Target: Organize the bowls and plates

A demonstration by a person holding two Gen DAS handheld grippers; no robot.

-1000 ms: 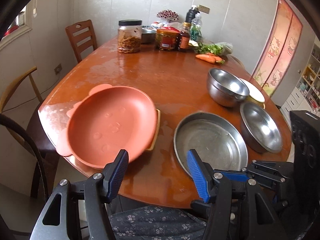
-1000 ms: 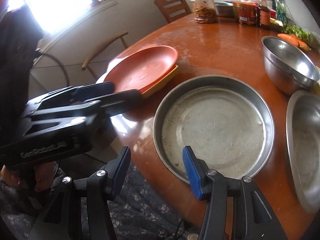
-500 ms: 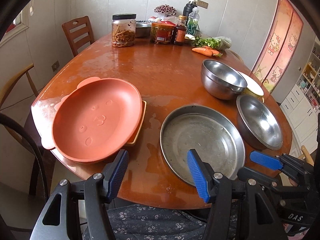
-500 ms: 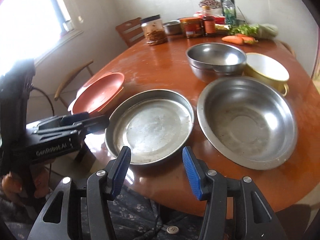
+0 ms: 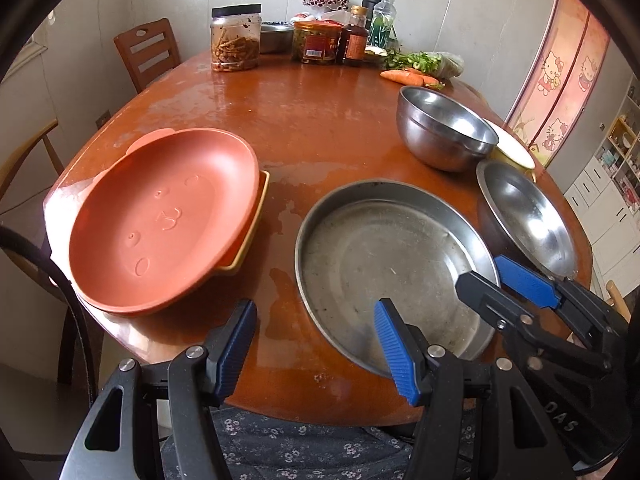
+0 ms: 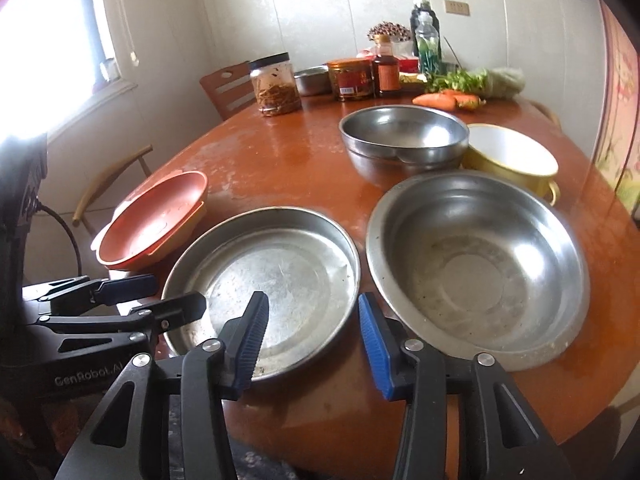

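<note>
Reddish-brown and glossy, the round surface fills both views, with jars, bottles and carrots crowded at its far edge in the upper middle of each frame. In the left wrist view the left gripper sits at the bottom centre, its jaws apart and empty, and the flat steel pan lies just ahead and slightly to the right of them, its near rim almost under the right blue pad. The orange plate, resting on a yellow tray, lies to the left of centre. In the right wrist view the right gripper also has its jaws apart and empty; the gap between them points at the seam where the steel pan and the wide steel bowl nearly touch, the pan to lower left, the bowl to lower right. A deeper steel bowl and a yellow enamel bowl stand beyond, in the upper right. Both grippers seem about equally near the pan's near rim; the right one is plainly nearer the wide bowl, so it looks better placed to lift that for stacking.
</note>
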